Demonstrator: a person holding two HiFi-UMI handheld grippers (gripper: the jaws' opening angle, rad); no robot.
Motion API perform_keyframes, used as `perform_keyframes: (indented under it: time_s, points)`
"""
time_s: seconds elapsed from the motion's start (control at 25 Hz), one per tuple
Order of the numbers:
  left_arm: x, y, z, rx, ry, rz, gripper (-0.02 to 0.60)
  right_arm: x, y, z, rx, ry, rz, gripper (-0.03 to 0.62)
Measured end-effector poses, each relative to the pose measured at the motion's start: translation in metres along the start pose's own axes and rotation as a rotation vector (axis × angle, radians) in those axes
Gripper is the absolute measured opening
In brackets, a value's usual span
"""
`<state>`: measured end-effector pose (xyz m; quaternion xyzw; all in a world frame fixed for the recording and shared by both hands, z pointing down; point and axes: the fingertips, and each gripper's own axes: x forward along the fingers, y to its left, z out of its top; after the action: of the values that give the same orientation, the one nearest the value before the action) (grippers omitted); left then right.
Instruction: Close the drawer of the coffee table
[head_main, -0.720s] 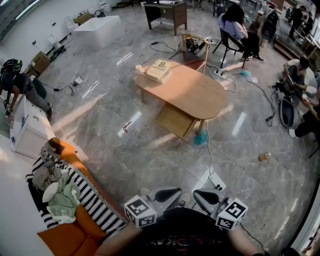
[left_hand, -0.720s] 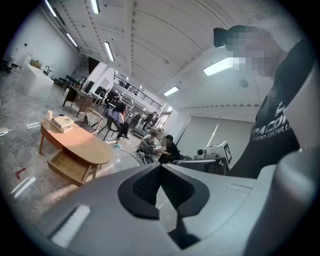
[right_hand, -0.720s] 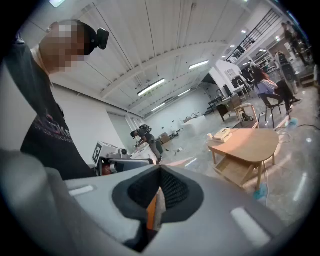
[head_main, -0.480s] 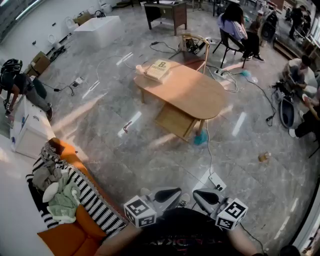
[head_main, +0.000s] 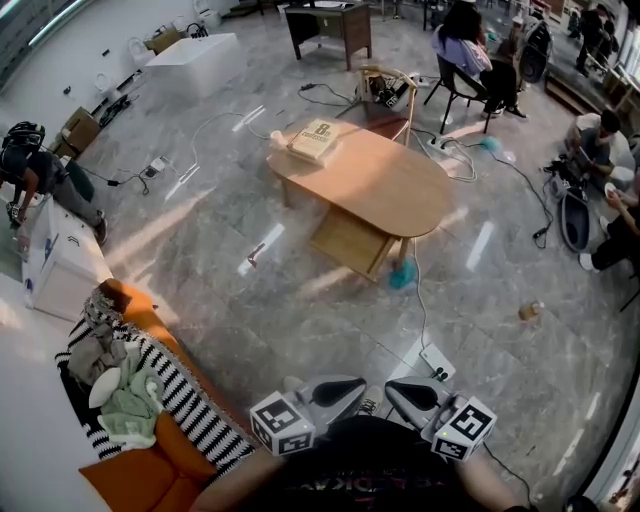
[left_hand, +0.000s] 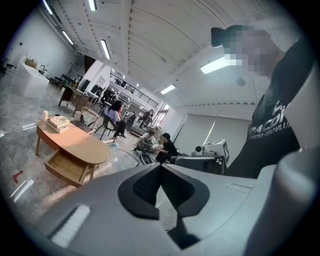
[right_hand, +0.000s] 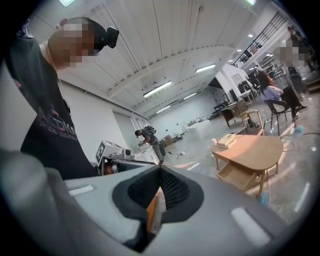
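Nothing altered: left gripper (head_main: 338, 388) and right gripper (head_main: 412, 393) held near, jaws closed, empty. Open wooden drawer (head_main: 350, 242) under oval wooden coffee table (head_main: 375, 180) far off; approach outstanding.

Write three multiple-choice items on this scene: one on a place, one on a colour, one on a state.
1. Where on the oval wooden coffee table does the flat cream box lie?
A. its left end in the head view
B. its middle
C. its right end
2. What colour is the sofa under the black-and-white striped blanket?
A. blue
B. orange
C. purple
3. How is the table's wooden drawer?
A. shut flush
B. lying on the tabletop
C. pulled open
Answers: 1 A, the box sits by the left rim; 2 B, orange cushions show beside the stripes; 3 C, it juts out below the top.
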<state>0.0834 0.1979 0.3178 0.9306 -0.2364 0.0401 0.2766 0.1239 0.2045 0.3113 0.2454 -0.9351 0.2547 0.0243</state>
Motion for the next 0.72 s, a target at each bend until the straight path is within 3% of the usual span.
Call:
perform_keyframes:
  time_s: [0.4,0.72]
  points:
    - [-0.005,-0.007,0.005,0.028,0.008,0.010,0.005,0.000,0.003,0.005,-0.061,-0.022,0.000,-0.002]
    - [-0.021,0.004,0.022,0.072,-0.028,0.133,0.005,-0.006,0.000,0.010,-0.050,-0.054,0.006,-0.002]
